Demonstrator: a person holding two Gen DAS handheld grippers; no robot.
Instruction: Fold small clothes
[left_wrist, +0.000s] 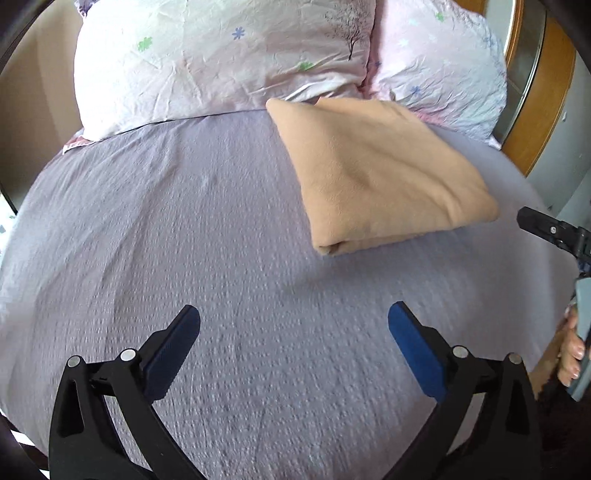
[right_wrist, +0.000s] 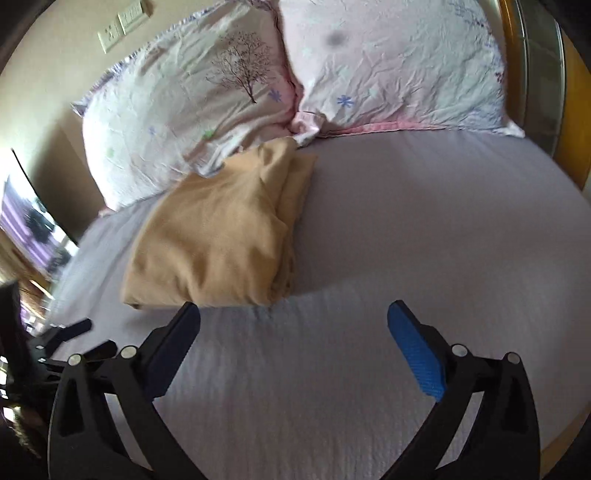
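Observation:
A folded peach-orange garment (left_wrist: 380, 170) lies on the lilac bedspread (left_wrist: 184, 240) near the pillows, to the right of centre in the left wrist view. In the right wrist view the garment (right_wrist: 218, 236) lies left of centre, just beyond the fingers. My left gripper (left_wrist: 293, 314) is open and empty over bare bedspread, well short of the garment. My right gripper (right_wrist: 293, 314) is open and empty, its left finger close to the garment's near edge. The right gripper's tip also shows at the right edge of the left wrist view (left_wrist: 546, 225).
Two pink flowered pillows (left_wrist: 221, 59) (left_wrist: 439, 62) lie at the head of the bed. A wooden headboard (left_wrist: 543, 96) stands at the right. A wall with sockets (right_wrist: 122, 26) is at the upper left. The left gripper shows at the right wrist view's left edge (right_wrist: 62, 336).

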